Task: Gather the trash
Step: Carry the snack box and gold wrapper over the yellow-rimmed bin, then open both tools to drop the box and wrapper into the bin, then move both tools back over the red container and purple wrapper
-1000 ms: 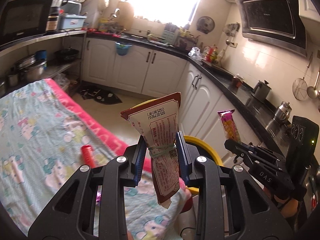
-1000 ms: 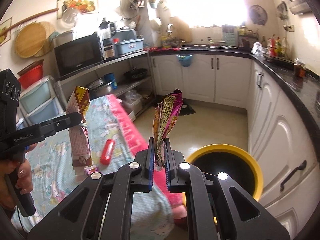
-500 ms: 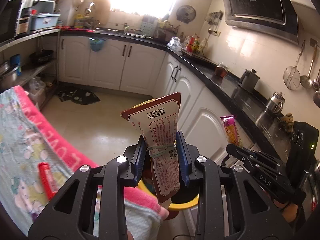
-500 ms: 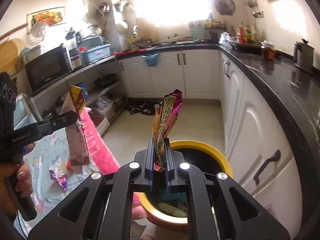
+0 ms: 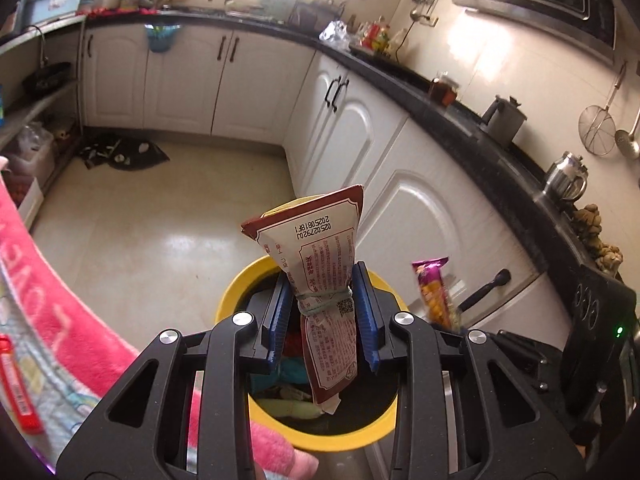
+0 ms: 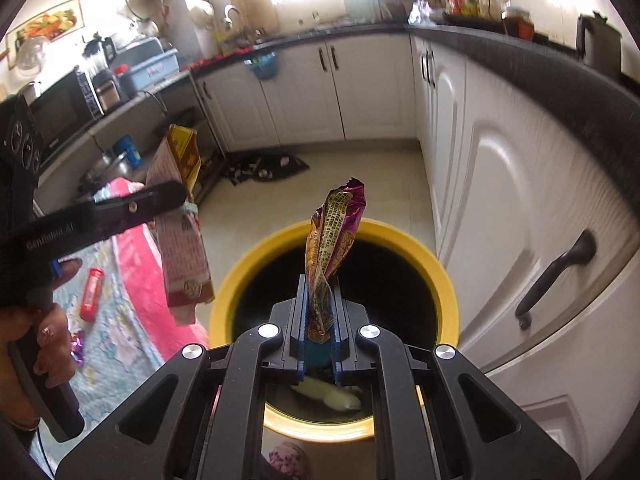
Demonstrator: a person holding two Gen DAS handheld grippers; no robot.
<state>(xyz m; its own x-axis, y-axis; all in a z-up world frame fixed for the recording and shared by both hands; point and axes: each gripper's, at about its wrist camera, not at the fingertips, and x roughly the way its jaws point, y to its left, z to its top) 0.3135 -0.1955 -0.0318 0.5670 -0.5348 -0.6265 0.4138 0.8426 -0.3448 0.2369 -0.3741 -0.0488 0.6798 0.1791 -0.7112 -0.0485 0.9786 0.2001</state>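
Observation:
My left gripper [image 5: 322, 312] is shut on a brown-and-white snack packet [image 5: 320, 276] tied with a rubber band, held over the yellow trash bin [image 5: 236, 296]. My right gripper [image 6: 319, 320] is shut on a crumpled purple-and-orange wrapper [image 6: 334, 236], directly above the yellow trash bin [image 6: 440, 276]. The bin holds some rubbish at its bottom. In the right wrist view the left gripper [image 6: 176, 196] with the brown packet [image 6: 180, 232] hangs just left of the bin. In the left wrist view the purple wrapper [image 5: 434, 292] shows at the right.
A table with a floral cloth and pink edge [image 6: 132, 264] stands left of the bin, carrying a red tube [image 6: 91, 294] and a small purple wrapper [image 6: 78, 346]. White cabinets [image 6: 520, 200] with black handles run close along the right. A dark mat [image 5: 120, 154] lies on the floor.
Both grippers have swung away from the table toward the right and sunk, so that the bin now lies right under them. Each keeps its wrapper.

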